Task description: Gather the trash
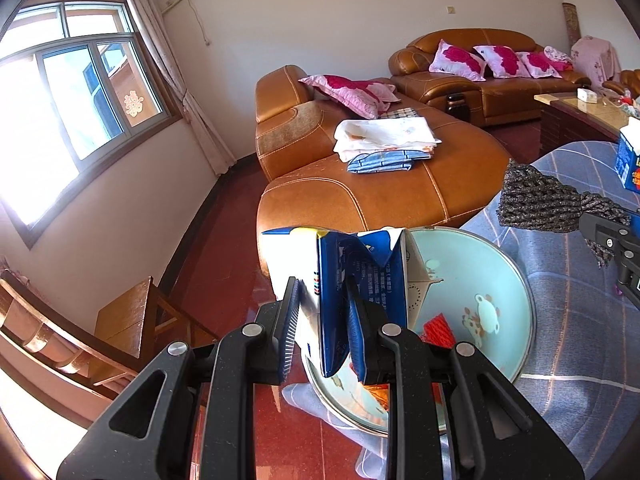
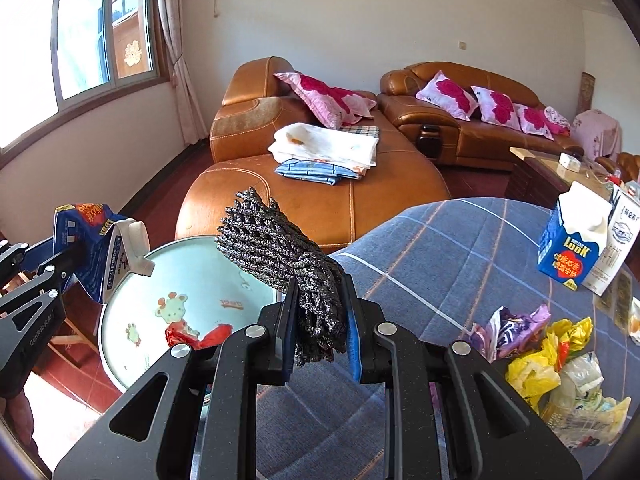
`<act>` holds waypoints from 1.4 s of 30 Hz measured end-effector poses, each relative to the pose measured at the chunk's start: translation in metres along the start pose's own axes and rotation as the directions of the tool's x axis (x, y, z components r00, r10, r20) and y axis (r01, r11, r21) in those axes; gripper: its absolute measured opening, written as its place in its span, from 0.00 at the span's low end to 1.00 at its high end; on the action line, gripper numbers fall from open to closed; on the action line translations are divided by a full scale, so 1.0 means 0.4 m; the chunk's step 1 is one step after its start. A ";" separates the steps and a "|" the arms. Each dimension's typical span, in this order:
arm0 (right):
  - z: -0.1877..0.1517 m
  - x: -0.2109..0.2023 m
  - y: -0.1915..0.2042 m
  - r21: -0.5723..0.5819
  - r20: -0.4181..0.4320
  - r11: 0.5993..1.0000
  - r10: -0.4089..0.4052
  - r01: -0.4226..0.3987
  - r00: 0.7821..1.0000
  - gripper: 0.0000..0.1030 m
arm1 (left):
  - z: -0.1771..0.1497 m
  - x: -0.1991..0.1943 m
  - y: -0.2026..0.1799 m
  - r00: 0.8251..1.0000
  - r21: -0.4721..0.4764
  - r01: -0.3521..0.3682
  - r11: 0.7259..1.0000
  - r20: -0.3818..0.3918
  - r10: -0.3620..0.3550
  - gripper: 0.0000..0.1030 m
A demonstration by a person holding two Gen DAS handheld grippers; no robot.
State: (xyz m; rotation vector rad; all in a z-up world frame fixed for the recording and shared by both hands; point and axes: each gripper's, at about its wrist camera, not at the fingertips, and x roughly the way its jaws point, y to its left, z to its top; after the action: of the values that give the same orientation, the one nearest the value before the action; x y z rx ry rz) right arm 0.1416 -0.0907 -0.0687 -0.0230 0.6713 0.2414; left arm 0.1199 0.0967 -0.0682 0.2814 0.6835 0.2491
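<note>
carton trash sits clamped in the left gripper [image 1: 322, 316]: a crushed blue and white milk carton [image 1: 352, 276] is pinched between its 2 fingers, folded and tilted, held above the rim of a pale blue basin [image 1: 480, 280] printed with cartoon animals. red scrap [image 1: 438, 330] lies in the bottom of that basin. in the right wrist view the same carton [image 2: 96, 248] hangs at the left over the basin [image 2: 168, 280], gripped by the left gripper [image 2: 70, 258] whose dark arms reach in from the left edge. the right gripper [image 2: 320, 320] has its 2 fingers closed on a bunched grey foam net sleeve [image 2: 280, 256], which sticks up and forward from between the pads, above the line where the basin meets a table covered with a blue checked cloth [image 2: 460, 248]. on that cloth, at the right, stand an upright blue carton [image 2: 570, 244] with "look" printed on it and a white carton [image 2: 618, 240] just beside it, touching or nearly so. nearer the camera lie a crumpled purple wrapper [image 2: 508, 326], yellow plastic bag [image 2: 540, 360] and a clear crumpled bag [image 2: 584, 404], close together. behind the table stretches an orange-brown leather sofa [image 2: 320, 200] with folded cloths [image 2: 328, 148] on its seat and pink flowered cushions [image 2: 324, 98] along the back.
</note>
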 end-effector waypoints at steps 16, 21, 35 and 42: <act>-0.019 0.066 0.062 -0.088 -0.039 0.996 0.023 -0.026 0.999 0.21 | -0.007 0.035 0.014 0.999 -0.011 -0.020 1.000 -0.036 0.020 0.22; -0.028 0.077 0.076 -0.107 -0.049 0.994 0.028 -0.033 0.998 0.21 | -0.011 0.040 0.012 0.999 -0.011 -0.008 1.000 -0.042 0.008 0.22; -0.029 0.078 0.079 -0.113 -0.046 0.992 0.059 -0.063 0.997 0.38 | -0.019 0.042 0.001 0.997 -0.020 0.057 0.998 -0.046 -0.057 0.40; -0.029 0.078 0.073 -0.096 -0.041 0.994 0.052 -0.056 0.998 0.46 | -0.016 0.041 0.009 0.998 -0.031 0.047 0.998 -0.042 -0.048 0.42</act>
State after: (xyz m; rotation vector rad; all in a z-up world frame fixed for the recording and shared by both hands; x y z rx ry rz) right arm 0.1513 -0.0570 -0.0954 -0.1034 0.6986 0.3265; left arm 0.1278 0.1064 -0.0813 0.2316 0.7273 0.2200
